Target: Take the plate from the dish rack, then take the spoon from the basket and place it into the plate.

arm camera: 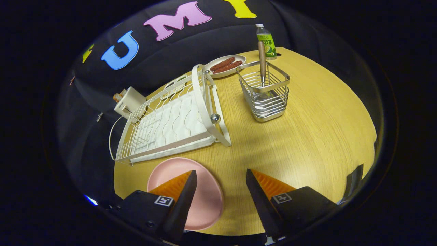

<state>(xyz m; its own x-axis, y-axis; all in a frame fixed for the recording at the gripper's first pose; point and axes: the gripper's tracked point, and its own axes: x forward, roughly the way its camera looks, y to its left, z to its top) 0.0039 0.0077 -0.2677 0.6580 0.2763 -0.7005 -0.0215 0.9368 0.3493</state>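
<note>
A pink plate lies flat on the wooden table, just in front of the white dish rack; one finger covers part of it. The rack holds no plate. Beyond the fingers stands a wire basket with a wooden-handled spoon upright inside it. My gripper hovers above the table's near edge, open, with nothing between its fingers.
A white dish with brown sausages sits behind the rack, and a green-labelled bottle stands at the table's far edge. A white box sits at the rack's far left end. Bare tabletop spreads right of the basket.
</note>
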